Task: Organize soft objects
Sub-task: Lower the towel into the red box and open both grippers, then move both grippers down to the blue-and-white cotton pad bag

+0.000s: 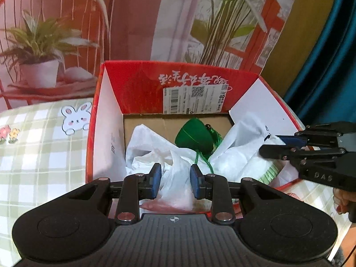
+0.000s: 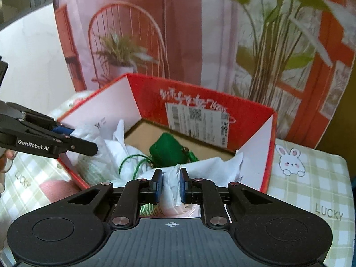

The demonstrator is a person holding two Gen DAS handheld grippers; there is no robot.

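A red cardboard box stands open on the table, also in the right wrist view. Inside lie crumpled white plastic bags and a green pouch with a cord and tassel, also in the right wrist view. My left gripper is at the box's near edge, jaws apart around a fold of white plastic bag, not squeezing it. My right gripper is shut on a white plastic bag at the box's near edge. In the left wrist view the right gripper comes from the right, pinching that bag.
The table has a green plaid cloth with bunny prints. A printed backdrop of a chair and plants stands behind the box. A pink object lies on the cloth left of the box. A blue curtain hangs at the right.
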